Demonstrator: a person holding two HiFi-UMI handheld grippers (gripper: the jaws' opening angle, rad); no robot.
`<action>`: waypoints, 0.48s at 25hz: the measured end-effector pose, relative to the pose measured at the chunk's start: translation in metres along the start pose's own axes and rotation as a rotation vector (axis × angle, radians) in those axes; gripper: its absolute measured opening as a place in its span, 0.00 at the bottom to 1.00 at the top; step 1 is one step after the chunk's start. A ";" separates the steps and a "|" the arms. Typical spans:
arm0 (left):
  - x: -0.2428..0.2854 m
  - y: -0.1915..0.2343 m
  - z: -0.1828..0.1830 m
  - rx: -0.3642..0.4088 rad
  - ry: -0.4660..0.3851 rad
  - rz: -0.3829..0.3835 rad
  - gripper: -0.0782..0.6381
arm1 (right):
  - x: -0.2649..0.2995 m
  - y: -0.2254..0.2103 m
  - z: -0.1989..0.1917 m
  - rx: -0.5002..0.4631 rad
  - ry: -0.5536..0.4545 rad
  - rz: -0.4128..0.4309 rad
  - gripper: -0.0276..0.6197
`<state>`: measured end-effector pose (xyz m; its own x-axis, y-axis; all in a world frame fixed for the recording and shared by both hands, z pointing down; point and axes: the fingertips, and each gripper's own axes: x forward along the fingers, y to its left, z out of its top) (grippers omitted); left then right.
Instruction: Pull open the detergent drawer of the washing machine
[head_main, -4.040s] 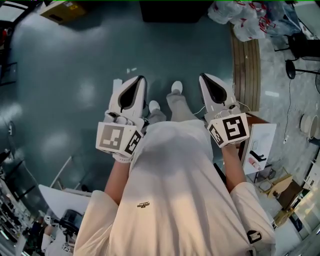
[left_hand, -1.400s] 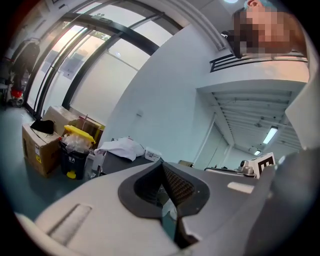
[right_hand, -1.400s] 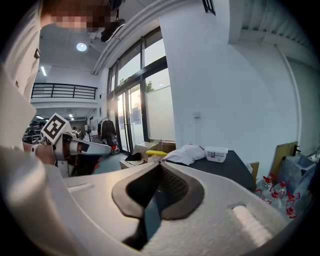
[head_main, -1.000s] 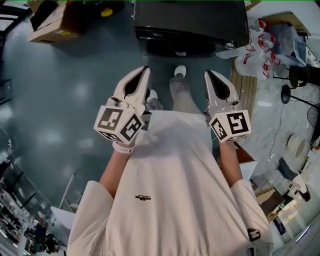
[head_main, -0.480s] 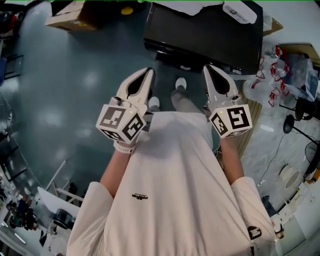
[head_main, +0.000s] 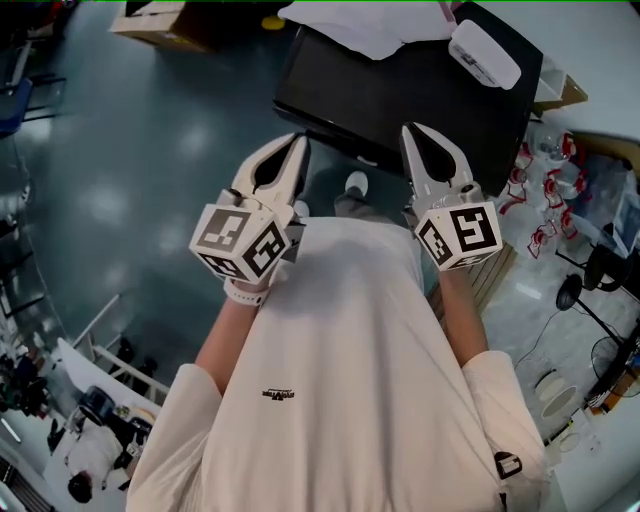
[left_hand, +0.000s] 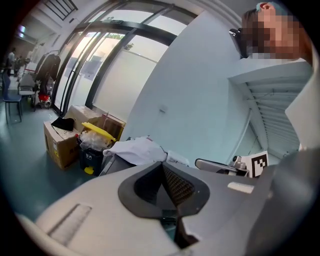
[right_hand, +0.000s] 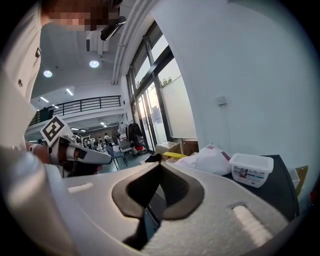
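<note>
The washing machine (head_main: 400, 90) is a black box seen from above at the top of the head view; its detergent drawer cannot be made out. A white cloth (head_main: 360, 25) and a white lidded tub (head_main: 485, 55) lie on its top. My left gripper (head_main: 297, 140) is shut and holds nothing, its tips short of the machine's near edge. My right gripper (head_main: 408, 130) is also shut and holds nothing, its tips over that near edge. The left gripper view shows the cloth (left_hand: 137, 150) ahead of the shut tips (left_hand: 162, 164). The right gripper view shows the tub (right_hand: 251, 169) to the right of the shut tips (right_hand: 160, 164).
A cardboard box (head_main: 160, 20) and a black bin with a yellow lid (left_hand: 92, 147) stand left of the machine. Red-and-white plastic bags (head_main: 545, 200) and a wooden pallet (head_main: 495, 280) lie to its right. My shoe (head_main: 355, 183) stands on the grey floor before the machine.
The washing machine has grown larger and slid down and right in the head view as I approach. Both grippers stay shut in front of my body.
</note>
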<state>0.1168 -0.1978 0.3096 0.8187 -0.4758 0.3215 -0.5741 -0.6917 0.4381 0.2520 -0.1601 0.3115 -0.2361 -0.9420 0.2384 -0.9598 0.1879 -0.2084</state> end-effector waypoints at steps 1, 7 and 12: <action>0.003 0.000 0.001 -0.004 -0.003 0.017 0.12 | 0.002 -0.004 0.002 -0.004 -0.001 0.013 0.05; 0.008 0.000 0.004 -0.033 -0.021 0.111 0.12 | 0.013 -0.015 0.000 0.003 0.023 0.094 0.05; 0.010 0.006 -0.012 -0.102 -0.018 0.134 0.12 | 0.022 -0.012 -0.007 -0.005 0.050 0.139 0.05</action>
<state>0.1210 -0.2001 0.3252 0.7340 -0.5708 0.3680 -0.6760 -0.5627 0.4757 0.2576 -0.1809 0.3254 -0.3744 -0.8918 0.2542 -0.9179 0.3174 -0.2383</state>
